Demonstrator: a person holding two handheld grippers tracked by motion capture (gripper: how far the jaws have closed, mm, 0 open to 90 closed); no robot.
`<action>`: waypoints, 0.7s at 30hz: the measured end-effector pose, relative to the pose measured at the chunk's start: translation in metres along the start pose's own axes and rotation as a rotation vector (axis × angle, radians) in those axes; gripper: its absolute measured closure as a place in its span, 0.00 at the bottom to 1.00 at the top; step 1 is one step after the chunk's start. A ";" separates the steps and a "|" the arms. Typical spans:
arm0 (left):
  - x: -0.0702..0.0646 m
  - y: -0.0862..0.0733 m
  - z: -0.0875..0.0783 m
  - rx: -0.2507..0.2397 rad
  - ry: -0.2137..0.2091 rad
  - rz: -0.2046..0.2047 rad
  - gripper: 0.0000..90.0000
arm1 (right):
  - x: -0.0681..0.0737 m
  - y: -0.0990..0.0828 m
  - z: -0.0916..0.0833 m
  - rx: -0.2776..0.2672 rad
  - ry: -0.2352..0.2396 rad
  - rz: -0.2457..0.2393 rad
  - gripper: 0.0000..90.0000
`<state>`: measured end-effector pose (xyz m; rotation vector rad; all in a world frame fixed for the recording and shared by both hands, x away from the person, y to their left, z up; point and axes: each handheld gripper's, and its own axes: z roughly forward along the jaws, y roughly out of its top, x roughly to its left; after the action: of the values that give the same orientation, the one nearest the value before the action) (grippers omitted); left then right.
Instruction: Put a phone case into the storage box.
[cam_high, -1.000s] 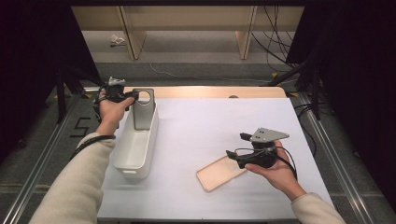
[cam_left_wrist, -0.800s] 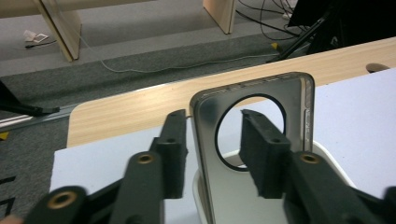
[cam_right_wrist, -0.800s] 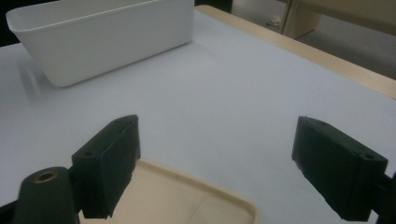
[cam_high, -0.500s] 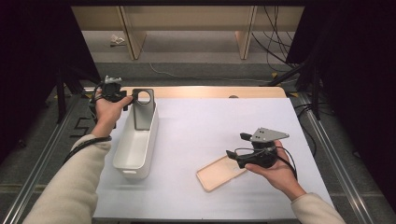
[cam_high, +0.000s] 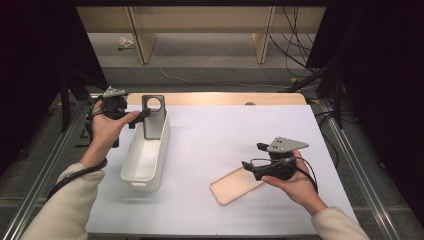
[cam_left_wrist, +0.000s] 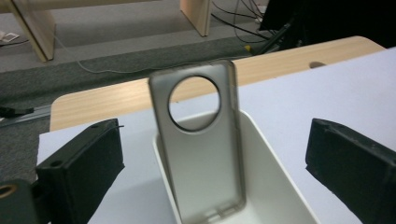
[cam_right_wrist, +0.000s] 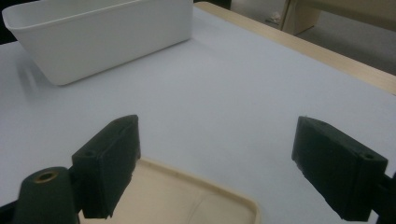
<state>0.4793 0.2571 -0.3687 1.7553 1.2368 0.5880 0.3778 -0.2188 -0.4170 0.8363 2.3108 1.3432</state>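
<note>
A grey translucent phone case (cam_left_wrist: 198, 149) with a round hole stands upright at the far end of a white bin (cam_high: 146, 159). My left gripper (cam_left_wrist: 215, 140) is open; its jaws have just been opening, and the case stands in the gap ahead of them, touching neither pad. From above, the left gripper (cam_high: 134, 117) is just left of the grey case (cam_high: 152, 120). My right gripper (cam_high: 252, 156) is open over the far edge of a beige phone case (cam_high: 234, 186) lying flat on the table. The right gripper (cam_right_wrist: 217, 135) has the beige case (cam_right_wrist: 187, 203) low between its jaws, untouched.
A pale sheet (cam_high: 220, 135) covers the table, with a wooden strip (cam_high: 225, 98) along its far edge. The white bin (cam_right_wrist: 102, 32) lies across from the right gripper. Metal rails (cam_high: 350, 150) run along both sides. Cables and wooden legs are on the floor beyond.
The left gripper has let go of the grey case, opened wide and drawn back a little to the left. The case stays upright in the bin. The right hand has not moved.
</note>
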 end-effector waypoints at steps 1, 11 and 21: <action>-0.001 -0.002 -0.003 0.002 -0.011 0.006 0.03 | 0.000 0.000 0.000 0.001 -0.001 0.000 0.18; -0.017 -0.041 -0.030 -0.016 -0.083 0.019 0.00 | 0.001 0.000 0.001 0.003 0.002 0.006 0.18; -0.038 -0.067 -0.043 -0.026 -0.129 0.038 0.00 | 0.002 0.000 0.002 0.010 0.004 0.005 0.18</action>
<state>0.3981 0.2461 -0.4006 1.7698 1.1038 0.5024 0.3771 -0.2162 -0.4183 0.8433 2.3223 1.3375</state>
